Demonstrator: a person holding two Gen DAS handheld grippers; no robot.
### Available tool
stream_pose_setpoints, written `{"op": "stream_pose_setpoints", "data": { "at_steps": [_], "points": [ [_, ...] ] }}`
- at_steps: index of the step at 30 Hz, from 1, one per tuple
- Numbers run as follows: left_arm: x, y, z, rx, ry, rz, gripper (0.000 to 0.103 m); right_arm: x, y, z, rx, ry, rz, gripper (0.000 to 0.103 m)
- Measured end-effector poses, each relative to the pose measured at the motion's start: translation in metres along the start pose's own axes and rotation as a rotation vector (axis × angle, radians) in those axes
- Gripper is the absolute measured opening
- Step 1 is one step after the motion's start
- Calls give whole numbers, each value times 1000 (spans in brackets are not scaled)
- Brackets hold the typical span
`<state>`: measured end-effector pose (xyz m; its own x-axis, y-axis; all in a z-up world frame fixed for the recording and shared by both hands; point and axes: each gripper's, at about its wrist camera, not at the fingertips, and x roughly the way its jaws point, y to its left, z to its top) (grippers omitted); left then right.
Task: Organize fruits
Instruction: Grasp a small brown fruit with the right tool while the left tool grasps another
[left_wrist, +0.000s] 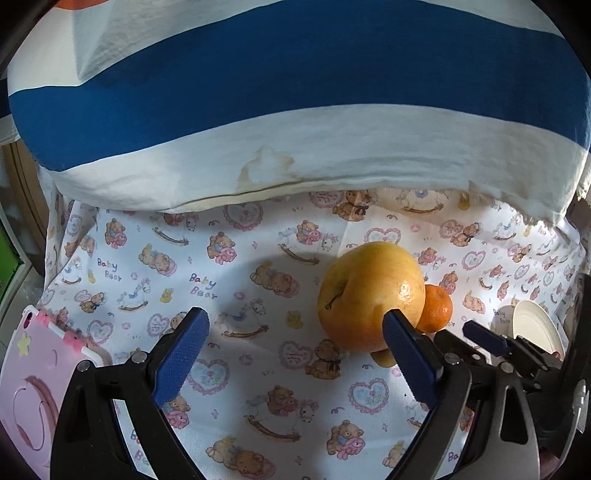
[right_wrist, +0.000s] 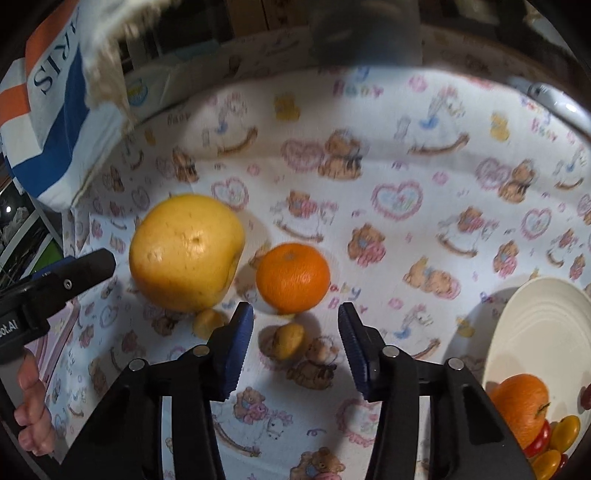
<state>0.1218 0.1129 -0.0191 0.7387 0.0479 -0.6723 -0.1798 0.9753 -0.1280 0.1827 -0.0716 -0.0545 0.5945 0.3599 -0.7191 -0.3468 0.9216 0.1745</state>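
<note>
two open tools (left_wrist: 295, 332) (right_wrist: 295, 345) near mandarin (right_wrist: 293, 277)

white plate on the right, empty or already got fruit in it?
Already has fruit. The white plate holds an orange and small yellow and red fruits at its near edge.

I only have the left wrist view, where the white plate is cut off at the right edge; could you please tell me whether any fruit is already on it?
Observer: Yes, the white plate holds an orange and several small yellow and red fruits.
Operator: Thanks. Is the right gripper holding anything?
Observer: No, the right gripper is open and empty.
Operator: What lies nearest it?
Observer: One small yellow fruit lies just ahead, between its fingers; a second small yellow fruit sits beside the big yellow fruit.
</note>
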Motion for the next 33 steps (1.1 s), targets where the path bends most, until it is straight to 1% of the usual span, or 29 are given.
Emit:
{"op": "stream_pose_setpoints", "data": {
  "at_steps": [2, 6, 8, 11, 13, 16, 18, 21, 26, 29, 33],
  "points": [
    [0, -1, 0, -1, -2, -4, 94, 4, 1, -2, -10, 17, 1, 41],
    [-3, -3, 1, -1, -18, -25, 94, 10, 3, -4, -22, 39, 1, 34],
    [-3, -5, 1, 5, -16, -22, 94, 15, 4, -4, -17, 57, 15, 24],
    [0, -5, 1, 12, 6, -9, 92, 16, 3, -3, -5, 55, 32, 23],
    [5, -4, 1, 4, 40, -1, 83, 14, 3, -3, -8, 47, 41, 23],
    [12, -3, -2, -12, 87, -21, 77, 12, 6, -3, -25, 46, 53, 23],
    [14, -3, -3, -12, 102, -12, 77, 14, 11, -2, -31, 45, 69, 23],
    [13, -2, -4, -13, 96, 7, 77, 14, 14, -1, -39, 40, 74, 23],
    [16, 0, -5, -17, 119, 20, 76, 18, 20, -1, -52, 62, 89, 23],
    [12, 4, -5, -37, 102, 55, 75, 21, 29, -1, -73, 64, 101, 23],
    [5, 13, -1, -72, 80, 55, 75, 17, 36, -3, -96, 51, 138, 23]
  ]
}}
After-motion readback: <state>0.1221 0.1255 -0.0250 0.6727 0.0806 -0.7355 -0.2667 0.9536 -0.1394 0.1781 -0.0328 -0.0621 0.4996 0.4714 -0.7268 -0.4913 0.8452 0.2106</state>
